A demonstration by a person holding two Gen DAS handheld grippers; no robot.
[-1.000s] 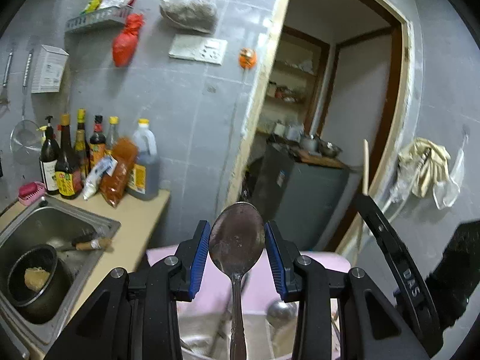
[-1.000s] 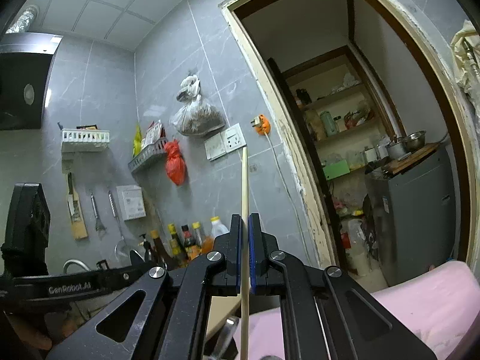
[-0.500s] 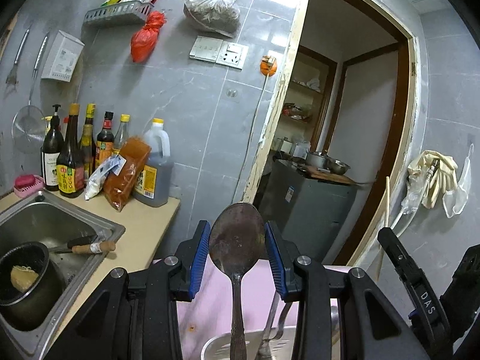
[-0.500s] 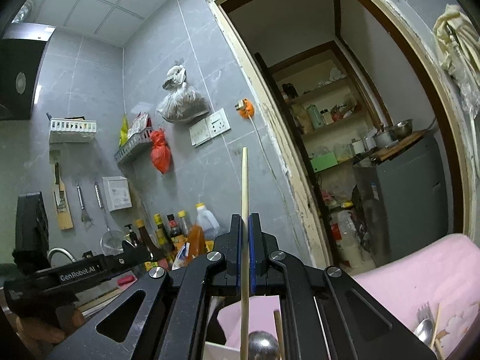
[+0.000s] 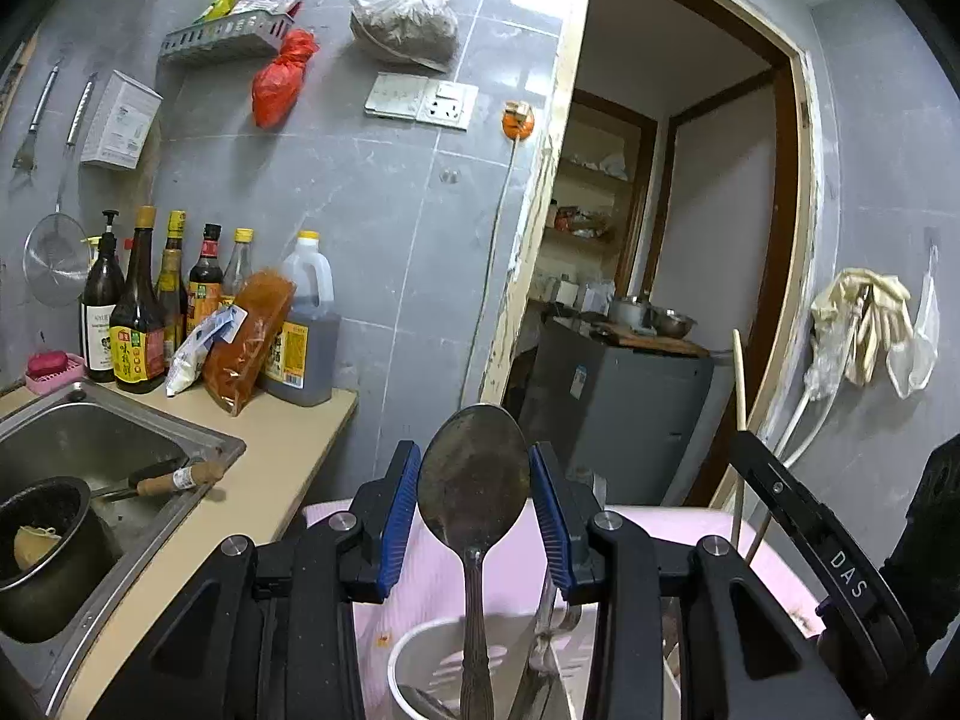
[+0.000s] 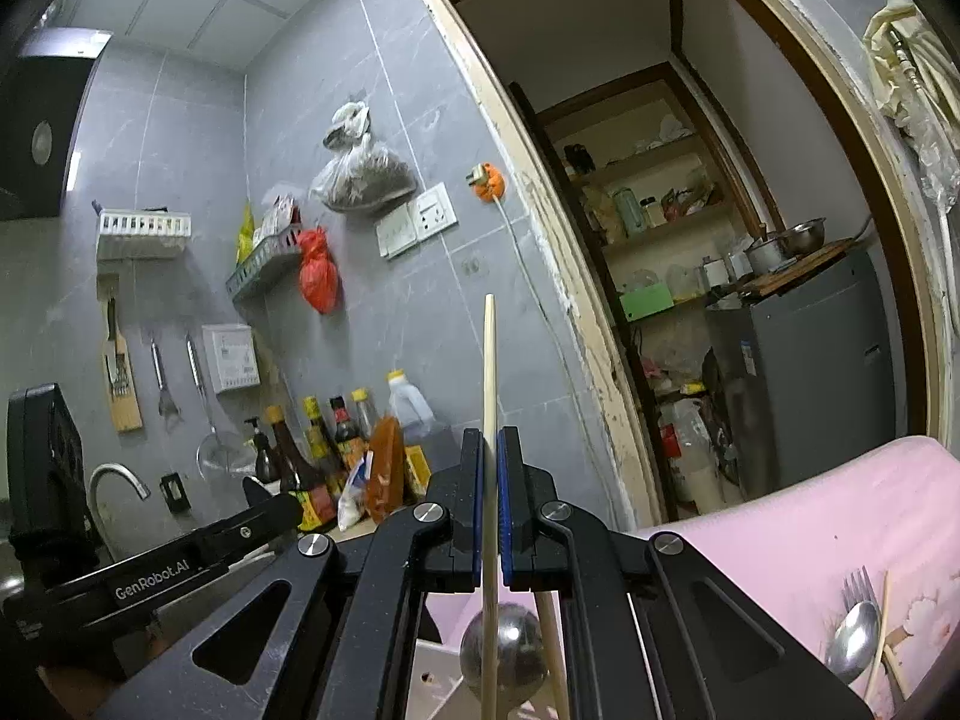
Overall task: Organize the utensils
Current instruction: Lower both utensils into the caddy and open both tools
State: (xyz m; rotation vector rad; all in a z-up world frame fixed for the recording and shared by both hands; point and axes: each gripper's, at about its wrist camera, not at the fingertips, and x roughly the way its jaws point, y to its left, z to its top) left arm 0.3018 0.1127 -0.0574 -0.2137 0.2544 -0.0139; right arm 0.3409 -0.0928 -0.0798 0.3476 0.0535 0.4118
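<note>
Both grippers sit lower vs a sec ago: the white holder, out of view then, now shows at the bottom of the left wrist view, and wall shelves ride higher in frame.

Left gripper (image 5: 474,504) is part-open w/ a big metal spoon (image 5: 474,480) upright between its blue pads (image 5: 401,510), bowl up; pads sit at the bowl's edges, so it looks held. Spoon handle runs straight down into the white holder (image 5: 414,654), a slotted plastic cup just below the gripper, w/ other metal handles (image 5: 540,648) already standing in it. Holder stands on a pink cloth (image 5: 432,576).

Right gripper (image 6: 490,516) is pinched nearly closed on one wooden chopstick (image 6: 489,372), upright, tip well above the pads. Below the pads the stick passes in front of a round metal spoon bowl (image 6: 510,642); a 2nd chopstick (image 6: 549,636) stands just beside it.

Further out, right wrist view: a fork (image 6: 855,591), a spoon (image 6: 852,642) and more chopsticks (image 6: 879,630) lie on the pink cloth at lower right.

Left of the left gripper: a beige counter (image 5: 264,468) w/ a steel sink (image 5: 90,438) holding a dark pot (image 5: 42,534); sauce bottles (image 5: 138,312) stand along the grey tile wall. An open doorway (image 5: 678,240) is behind.
</note>
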